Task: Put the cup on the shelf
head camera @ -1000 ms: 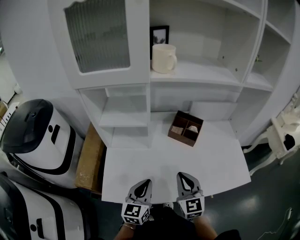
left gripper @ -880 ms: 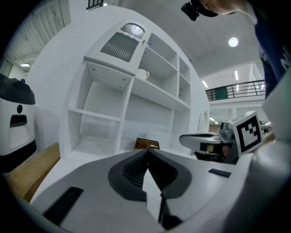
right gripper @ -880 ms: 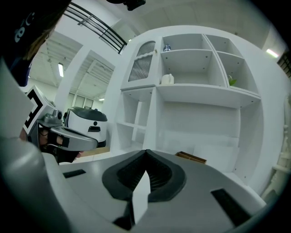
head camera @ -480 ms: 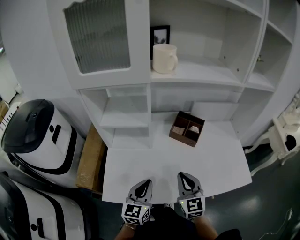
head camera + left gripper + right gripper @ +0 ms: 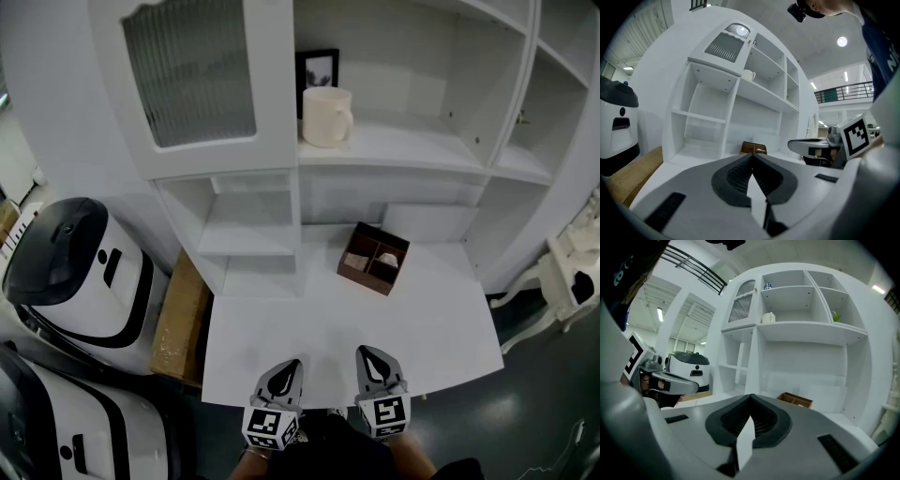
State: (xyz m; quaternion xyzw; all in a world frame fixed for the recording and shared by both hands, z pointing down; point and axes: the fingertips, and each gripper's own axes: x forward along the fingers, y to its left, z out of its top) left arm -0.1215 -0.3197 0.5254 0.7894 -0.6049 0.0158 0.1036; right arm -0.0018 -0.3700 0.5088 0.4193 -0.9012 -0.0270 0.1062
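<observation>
A cream cup [image 5: 326, 116] with its handle to the right stands upright on the white shelf [image 5: 403, 145], in front of a small black picture frame [image 5: 318, 69]. The cup shows small in the left gripper view [image 5: 748, 75] and the right gripper view [image 5: 768, 318]. Both grippers hover side by side over the near edge of the white desk [image 5: 450, 328], far from the cup. My left gripper [image 5: 290, 365] is shut and holds nothing. My right gripper [image 5: 367, 354] is shut and holds nothing as well.
A brown divided wooden box [image 5: 373, 257] sits on the desk under the shelf. A glass-front cabinet door [image 5: 192, 75] is at the upper left. White-and-black robot machines [image 5: 75, 272] and a cardboard box [image 5: 178, 319] stand left of the desk. A white chair [image 5: 567, 277] is at the right.
</observation>
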